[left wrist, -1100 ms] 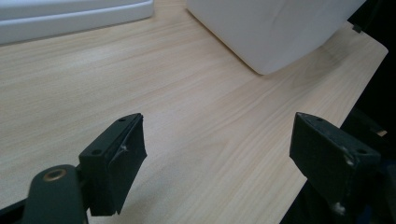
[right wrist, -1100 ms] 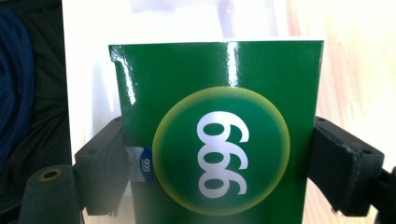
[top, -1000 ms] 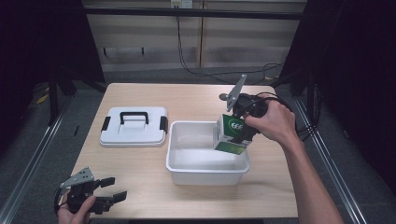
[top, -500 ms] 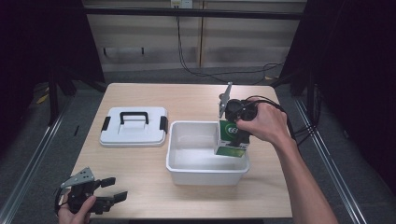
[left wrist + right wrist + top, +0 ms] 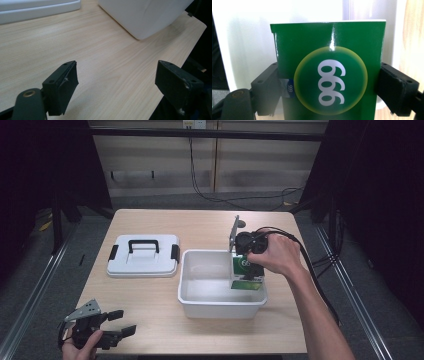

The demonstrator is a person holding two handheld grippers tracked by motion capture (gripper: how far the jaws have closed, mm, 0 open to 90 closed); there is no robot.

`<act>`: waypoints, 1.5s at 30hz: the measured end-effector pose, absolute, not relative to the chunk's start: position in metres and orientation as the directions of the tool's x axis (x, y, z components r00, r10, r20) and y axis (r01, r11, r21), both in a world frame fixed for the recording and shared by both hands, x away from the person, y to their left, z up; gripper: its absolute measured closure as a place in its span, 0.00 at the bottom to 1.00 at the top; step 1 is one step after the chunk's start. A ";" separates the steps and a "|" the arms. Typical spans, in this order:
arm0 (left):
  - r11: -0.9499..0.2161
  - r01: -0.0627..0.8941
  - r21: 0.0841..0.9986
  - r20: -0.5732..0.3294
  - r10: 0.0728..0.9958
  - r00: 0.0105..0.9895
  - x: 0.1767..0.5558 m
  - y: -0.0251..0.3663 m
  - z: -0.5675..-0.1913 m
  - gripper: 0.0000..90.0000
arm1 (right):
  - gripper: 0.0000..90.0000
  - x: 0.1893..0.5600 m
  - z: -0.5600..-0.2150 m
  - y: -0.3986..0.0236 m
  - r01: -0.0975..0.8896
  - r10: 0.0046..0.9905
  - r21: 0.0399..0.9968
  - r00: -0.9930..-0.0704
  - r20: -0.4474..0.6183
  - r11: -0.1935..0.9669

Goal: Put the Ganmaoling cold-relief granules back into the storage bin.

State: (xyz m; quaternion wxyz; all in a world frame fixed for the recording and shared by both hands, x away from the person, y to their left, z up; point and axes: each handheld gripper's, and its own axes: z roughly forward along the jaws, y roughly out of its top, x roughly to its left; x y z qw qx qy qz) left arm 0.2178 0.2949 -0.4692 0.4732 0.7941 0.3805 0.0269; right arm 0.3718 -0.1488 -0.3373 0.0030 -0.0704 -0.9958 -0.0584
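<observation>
My right gripper (image 5: pixel 248 270) clamps a green box (image 5: pixel 329 75) printed with "999", both jaws pressed to its sides, holding it inside the right end of the white tub (image 5: pixel 200 301). My left gripper (image 5: pixel 111 324) rests wide apart at the table's (image 5: pixel 165 315) near left corner. The white lid (image 5: pixel 143 256) lies left of the tub.

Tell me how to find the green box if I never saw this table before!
Start at the wooden table and find the open white tub near its front right. The green box is inside the tub's right end, held by the right claw. It's the only green thing, shiny, with a yellow-edged circle and white numbers on it.
</observation>
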 end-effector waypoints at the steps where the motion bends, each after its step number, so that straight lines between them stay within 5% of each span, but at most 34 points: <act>1: -0.261 0.580 0.772 -0.319 0.629 0.708 0.218 0.295 -0.469 0.20 | 0.16 0.371 -0.339 -0.148 0.142 0.142 0.106 -0.990 0.011 0.984; 45: -0.257 0.579 0.773 -0.321 0.629 0.708 0.218 0.295 -0.469 0.20 | 0.15 0.372 -0.407 -0.137 0.139 0.138 0.007 -0.988 0.062 0.990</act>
